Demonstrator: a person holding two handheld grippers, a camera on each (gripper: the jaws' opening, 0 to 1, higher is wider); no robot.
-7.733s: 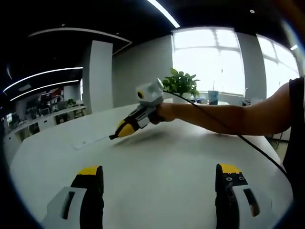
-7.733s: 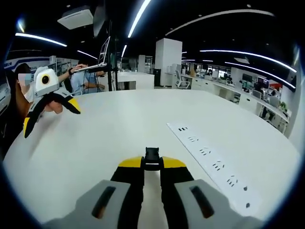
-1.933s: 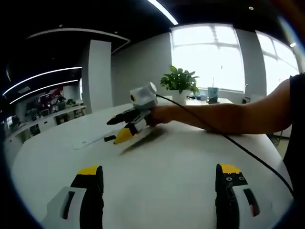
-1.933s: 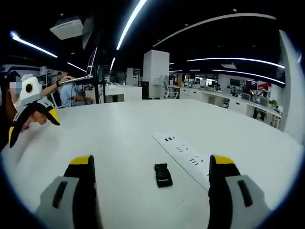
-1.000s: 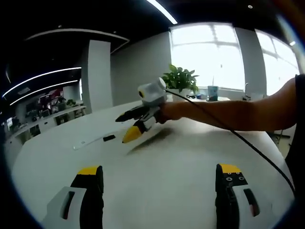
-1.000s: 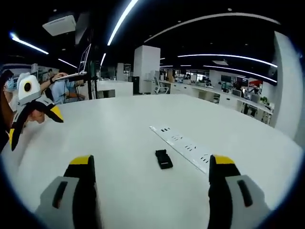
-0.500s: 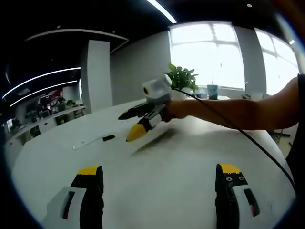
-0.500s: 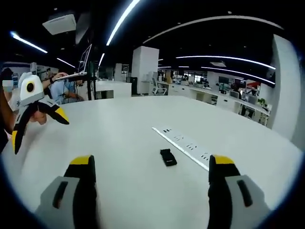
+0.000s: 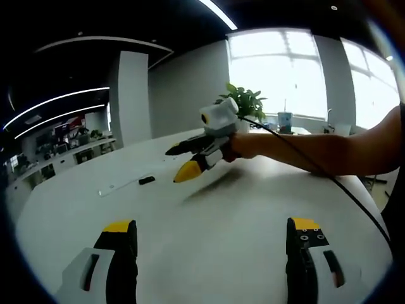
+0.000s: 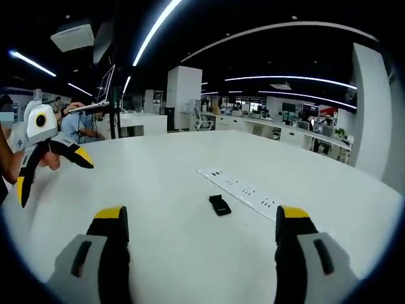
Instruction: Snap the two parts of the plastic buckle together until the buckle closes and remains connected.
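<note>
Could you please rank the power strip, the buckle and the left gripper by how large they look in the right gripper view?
1. Left gripper, at the left edge; nearness may inflate it.
2. Power strip, long and flat on the table; in length it rivals the gripper, so these two are unsure.
3. Buckle, clearly smallest.

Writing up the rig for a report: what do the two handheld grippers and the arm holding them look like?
Both the left gripper and right gripper have grey bodies and black jaws with yellow tips. A black cable trails from the right one along a bare forearm, dark sleeve at the shoulder.
</note>
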